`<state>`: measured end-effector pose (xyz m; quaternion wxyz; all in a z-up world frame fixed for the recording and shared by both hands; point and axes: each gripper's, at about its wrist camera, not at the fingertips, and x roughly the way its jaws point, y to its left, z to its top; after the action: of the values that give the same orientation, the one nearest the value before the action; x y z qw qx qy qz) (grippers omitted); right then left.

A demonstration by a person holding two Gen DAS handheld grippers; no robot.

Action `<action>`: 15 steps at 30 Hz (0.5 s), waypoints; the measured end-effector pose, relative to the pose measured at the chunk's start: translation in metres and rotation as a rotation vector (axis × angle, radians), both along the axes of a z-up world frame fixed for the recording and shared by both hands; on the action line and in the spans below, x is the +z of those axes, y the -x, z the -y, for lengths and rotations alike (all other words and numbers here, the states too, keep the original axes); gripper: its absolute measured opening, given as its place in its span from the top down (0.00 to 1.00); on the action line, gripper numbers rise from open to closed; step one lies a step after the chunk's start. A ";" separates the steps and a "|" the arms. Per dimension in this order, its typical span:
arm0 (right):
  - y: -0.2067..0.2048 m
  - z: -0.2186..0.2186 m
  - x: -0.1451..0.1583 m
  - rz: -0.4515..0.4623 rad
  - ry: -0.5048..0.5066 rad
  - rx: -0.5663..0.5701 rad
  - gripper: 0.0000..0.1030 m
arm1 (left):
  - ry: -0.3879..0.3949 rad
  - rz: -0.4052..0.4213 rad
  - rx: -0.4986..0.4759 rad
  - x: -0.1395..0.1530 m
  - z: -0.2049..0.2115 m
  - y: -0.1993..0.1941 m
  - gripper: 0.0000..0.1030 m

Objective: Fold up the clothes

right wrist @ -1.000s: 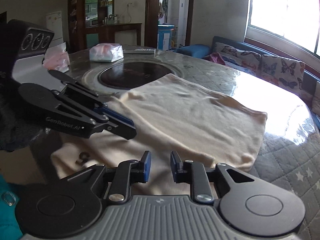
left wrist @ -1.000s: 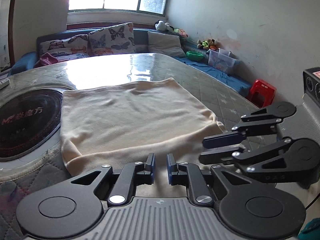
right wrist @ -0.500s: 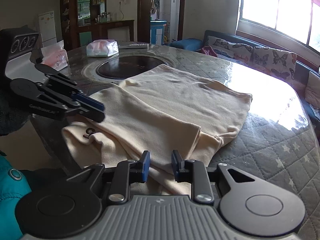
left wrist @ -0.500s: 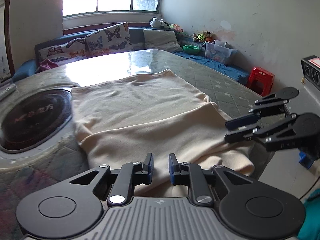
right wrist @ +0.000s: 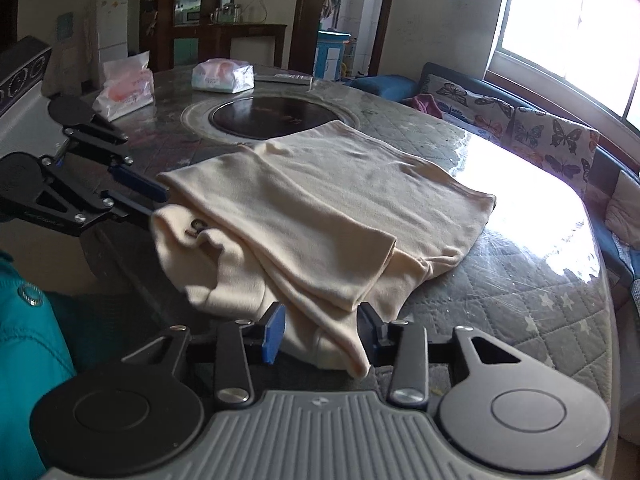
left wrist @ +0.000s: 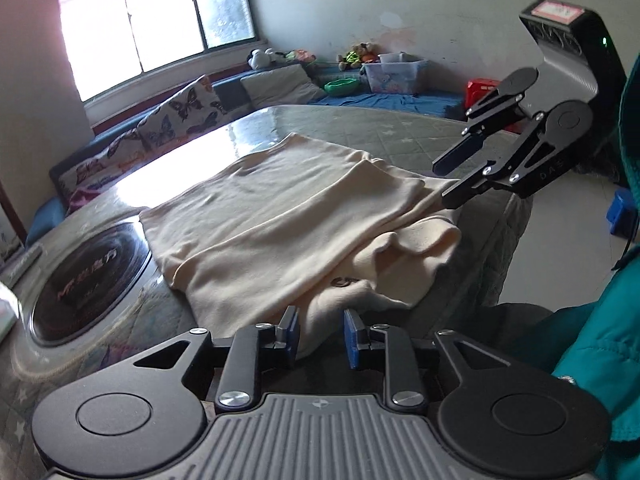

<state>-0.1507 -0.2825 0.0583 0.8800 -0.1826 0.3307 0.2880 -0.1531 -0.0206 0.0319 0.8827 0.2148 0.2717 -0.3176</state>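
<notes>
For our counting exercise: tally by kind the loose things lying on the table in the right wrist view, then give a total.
Cream garment: 1
Plastic packs: 2
Remote control: 1
Total: 4

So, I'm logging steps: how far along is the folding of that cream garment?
Done: the cream garment has one layer folded over itself on the table. In hand: both grippers' jaws have just been opening, cloth between them, left gripper and right gripper. Left: the near end hangs bunched over the table edge, needing another fold.
</notes>
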 end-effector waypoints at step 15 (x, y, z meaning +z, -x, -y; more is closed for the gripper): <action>0.019 -0.016 -0.003 0.041 0.093 0.151 0.47 | 0.138 0.004 0.048 0.015 -0.003 -0.034 0.91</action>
<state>-0.1692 -0.2670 0.0550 0.8528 -0.2534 0.3110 0.3343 -0.1188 -0.0172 0.0470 0.9035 0.1473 0.2522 -0.3138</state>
